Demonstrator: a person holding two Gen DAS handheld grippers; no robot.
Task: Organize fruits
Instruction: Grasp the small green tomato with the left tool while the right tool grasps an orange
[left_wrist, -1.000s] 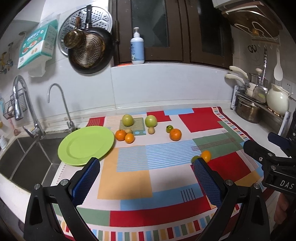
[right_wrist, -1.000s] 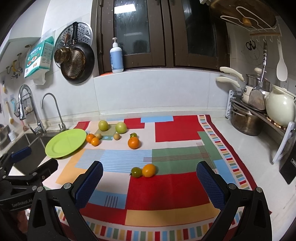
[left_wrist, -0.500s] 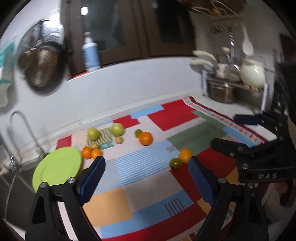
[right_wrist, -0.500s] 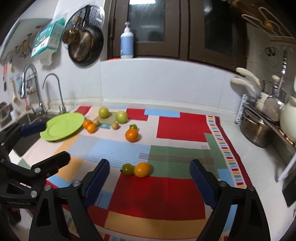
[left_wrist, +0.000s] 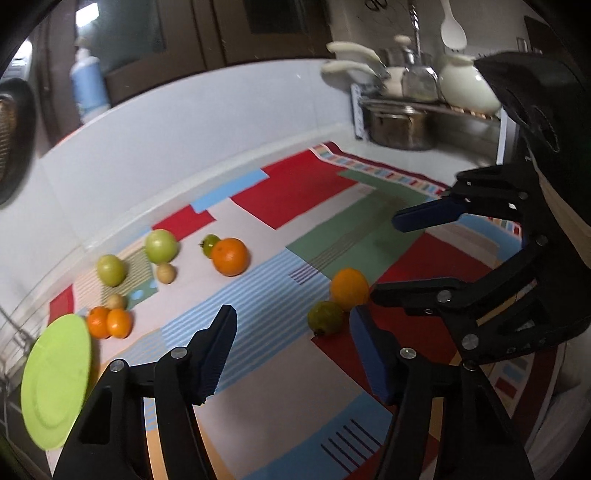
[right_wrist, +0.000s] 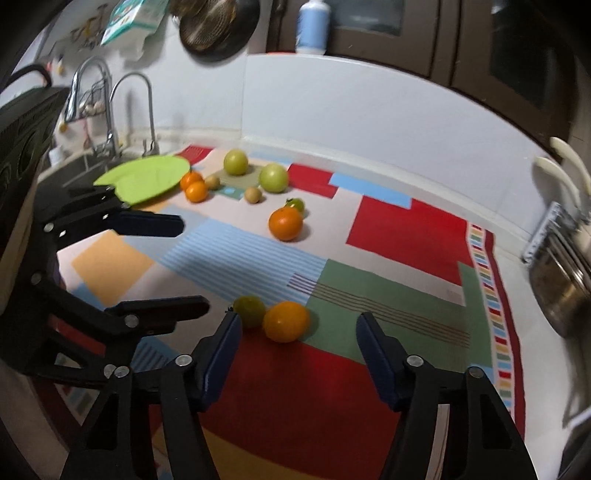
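Since the earlier frames, both units have advanced toward the nearest fruit pair, and the left camera has swung right. Left wrist view: the left hand-held gripper (left_wrist: 291, 349) has its blue-padded jaws apart and empty; the small dull-green round tomato (left_wrist: 325, 317) touches the smooth orange round tangerine (left_wrist: 349, 288) on the multicoloured patchwork cloth (left_wrist: 258, 417) covering the table. The lime-green round plate (left_wrist: 55, 384) lies well apart at far left. The right hand-held gripper (left_wrist: 384, 254) is also spread. Right wrist view: its jaws stand apart and empty, with the tangerine (right_wrist: 286, 320) between them, ahead of the pads, and the tomato (right_wrist: 250, 311) at the left pad. Both fruits are probably light, smooth and prone to rolling; the tomato likely bruises. Grip across the widest part with gentle pressure.
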